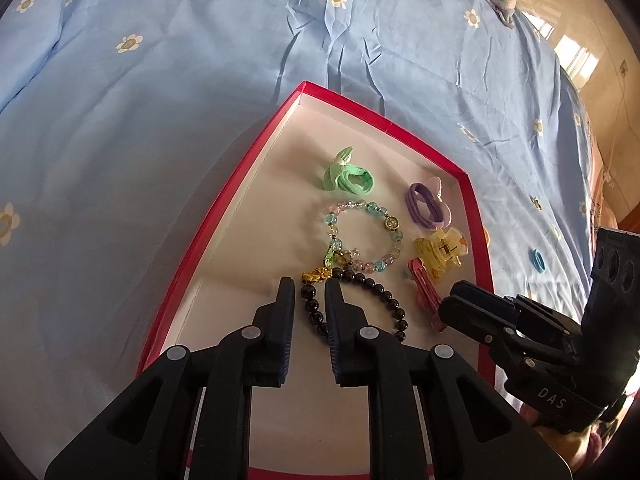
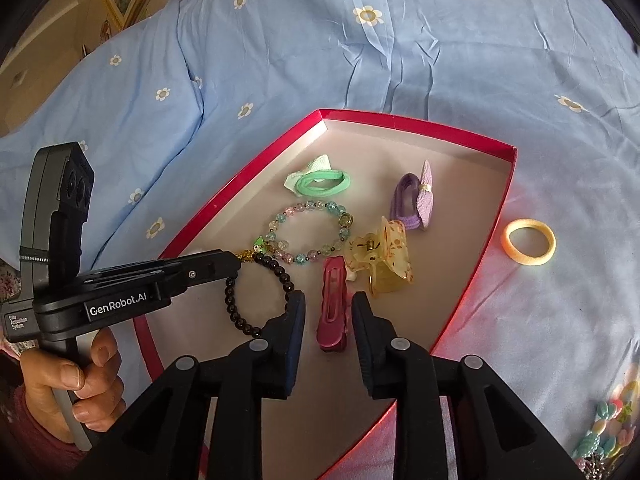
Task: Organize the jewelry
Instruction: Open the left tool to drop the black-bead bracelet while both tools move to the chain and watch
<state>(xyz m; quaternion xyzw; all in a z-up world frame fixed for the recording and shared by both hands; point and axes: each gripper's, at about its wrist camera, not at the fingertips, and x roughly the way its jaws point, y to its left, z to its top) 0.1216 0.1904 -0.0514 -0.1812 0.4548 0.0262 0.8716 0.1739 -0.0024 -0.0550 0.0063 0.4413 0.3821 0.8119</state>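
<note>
Right hand-held gripper (image 2: 328,300) hangs half open straddling the pink hair clip (image 2: 333,312) in the red box (image 2: 416,123) on the bed, clip's long axis running straight out between unpressed fingers, while the left hand-held gripper (image 1: 310,286) stands narrow around the black bracelet (image 1: 360,296).

Both fisheye views were bright and sharp at the centre, bowed and vignetted black toward the corners, with daylight glaring on the wall (image 1: 576,52) at the left view's upper right and soft shadow falling across the bedsheet (image 2: 304,56) nearer the cameras.
</note>
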